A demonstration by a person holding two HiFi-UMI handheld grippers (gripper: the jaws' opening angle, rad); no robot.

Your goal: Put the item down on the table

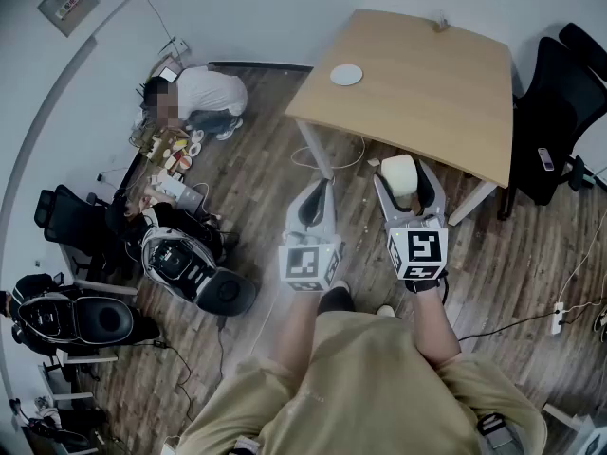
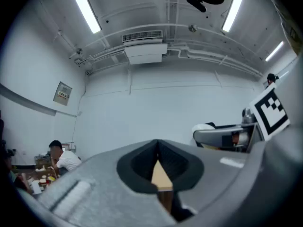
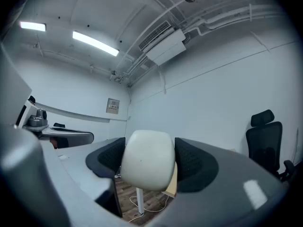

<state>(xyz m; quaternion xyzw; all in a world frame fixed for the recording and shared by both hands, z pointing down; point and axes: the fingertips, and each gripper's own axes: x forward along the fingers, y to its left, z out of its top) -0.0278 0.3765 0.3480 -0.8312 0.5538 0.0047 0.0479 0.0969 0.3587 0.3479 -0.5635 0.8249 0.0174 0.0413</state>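
Note:
My right gripper point(image 1: 402, 180) is shut on a cream rounded item point(image 1: 399, 176), held just short of the near edge of the wooden table point(image 1: 417, 83). In the right gripper view the cream item point(image 3: 147, 160) fills the gap between the black pads point(image 3: 195, 162). My left gripper point(image 1: 313, 197) is shut with nothing in it, its jaws pressed together beside the table leg. In the left gripper view its black pads point(image 2: 176, 167) meet, with a sliver of table top behind them. A small white round dish point(image 1: 346, 75) lies on the table's far left part.
A black office chair point(image 1: 558, 112) stands right of the table. A person point(image 1: 197, 98) crouches by the wall at the left among small objects. Black chairs and equipment point(image 1: 175, 259) crowd the left floor. Cables and a power strip point(image 1: 558, 318) lie on the floor at right.

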